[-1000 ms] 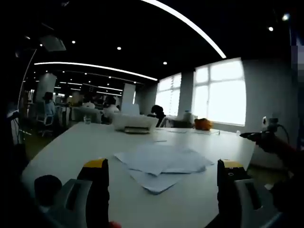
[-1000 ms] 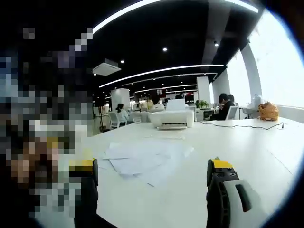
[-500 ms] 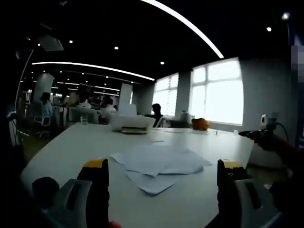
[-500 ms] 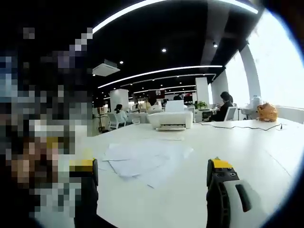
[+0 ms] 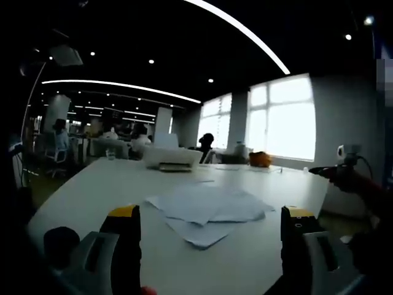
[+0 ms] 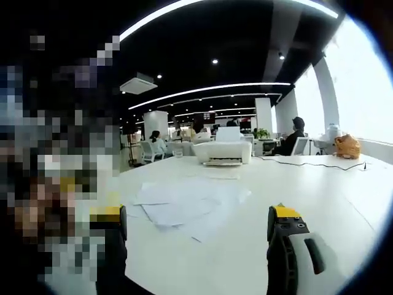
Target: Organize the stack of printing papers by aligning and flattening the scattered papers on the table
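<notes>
Left gripper view: the left gripper (image 5: 209, 230) holds its jaws wide apart, gripping nothing, near scattered papers (image 5: 209, 209) lying on the white surface (image 5: 92, 190). The right gripper (image 6: 196, 236) likewise gapes empty before them.

In the left gripper view, the left gripper (image 5: 210, 236) reaches forward with its two black, yellow-tipped jaws set wide apart and nothing between them. At the right edge of that view the right gripper (image 5: 344, 175) juts in, carried level; whether its jaws are parted cannot be told there. In the right gripper view, the right gripper (image 6: 199, 236) also has its yellow-tipped jaws spread wide, gripping nothing.
</notes>
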Motion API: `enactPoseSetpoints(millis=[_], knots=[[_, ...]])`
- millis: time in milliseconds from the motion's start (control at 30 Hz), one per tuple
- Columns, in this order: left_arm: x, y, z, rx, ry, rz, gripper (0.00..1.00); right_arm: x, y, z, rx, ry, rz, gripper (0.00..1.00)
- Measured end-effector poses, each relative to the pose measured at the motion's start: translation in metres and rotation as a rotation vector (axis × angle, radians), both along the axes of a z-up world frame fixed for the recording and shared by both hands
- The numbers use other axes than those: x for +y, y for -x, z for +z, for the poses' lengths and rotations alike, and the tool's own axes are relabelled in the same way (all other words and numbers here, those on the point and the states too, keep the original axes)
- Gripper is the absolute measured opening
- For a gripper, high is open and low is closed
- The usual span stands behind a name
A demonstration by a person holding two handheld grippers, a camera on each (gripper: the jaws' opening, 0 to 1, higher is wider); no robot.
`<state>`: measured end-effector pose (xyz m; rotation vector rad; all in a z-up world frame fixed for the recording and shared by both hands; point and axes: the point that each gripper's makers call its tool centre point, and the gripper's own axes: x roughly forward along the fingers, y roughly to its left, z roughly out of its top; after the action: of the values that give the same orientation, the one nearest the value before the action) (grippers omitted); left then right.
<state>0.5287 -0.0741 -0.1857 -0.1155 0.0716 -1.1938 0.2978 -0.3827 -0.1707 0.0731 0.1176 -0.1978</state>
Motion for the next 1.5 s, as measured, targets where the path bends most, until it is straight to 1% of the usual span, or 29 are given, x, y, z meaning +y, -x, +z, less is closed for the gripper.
enactPoseSetpoints(millis=[200,400,600,700,833,967,1100,1200,1267,1367,1500], knots=[[0.002,-0.002,0.0,0.003,0.014,-0.004,0.97,0.002,-0.005,0.0,0.018,0.011,0.001,0.9],[0.004,-0.003,0.002,-0.003,0.011,-0.002,0.97,0.005,-0.008,0.003,0.011,0.024,0.005,0.9],[0.007,-0.003,0.004,-0.012,0.014,0.002,0.97,0.006,-0.007,-0.001,0.023,0.022,0.004,0.9],[0.006,-0.002,0.002,-0.016,-0.001,-0.001,0.97,0.005,-0.006,-0.002,0.024,0.021,0.003,0.9],[0.004,-0.002,0.004,-0.016,0.004,0.0,0.97,0.003,-0.007,-0.004,0.025,0.013,0.004,0.9],[0.005,-0.002,0.005,-0.018,0.003,0.008,0.97,0.002,-0.008,-0.006,0.028,0.023,0.002,0.9],[0.006,0.002,0.007,-0.026,0.0,0.007,0.97,-0.002,-0.014,-0.004,0.017,0.014,0.01,0.9],[0.006,0.006,0.007,-0.034,-0.005,0.003,0.97,-0.001,-0.02,-0.004,0.006,0.014,0.019,0.9],[0.003,0.014,0.007,-0.065,-0.015,-0.029,0.97,0.001,-0.026,-0.005,0.01,0.026,0.027,0.9],[-0.001,0.016,0.003,-0.065,-0.04,-0.033,0.97,0.001,-0.034,-0.009,0.021,0.031,0.036,0.9],[-0.001,0.016,0.005,-0.065,-0.047,-0.034,0.97,0.003,-0.047,-0.009,0.007,0.02,0.055,0.9]])
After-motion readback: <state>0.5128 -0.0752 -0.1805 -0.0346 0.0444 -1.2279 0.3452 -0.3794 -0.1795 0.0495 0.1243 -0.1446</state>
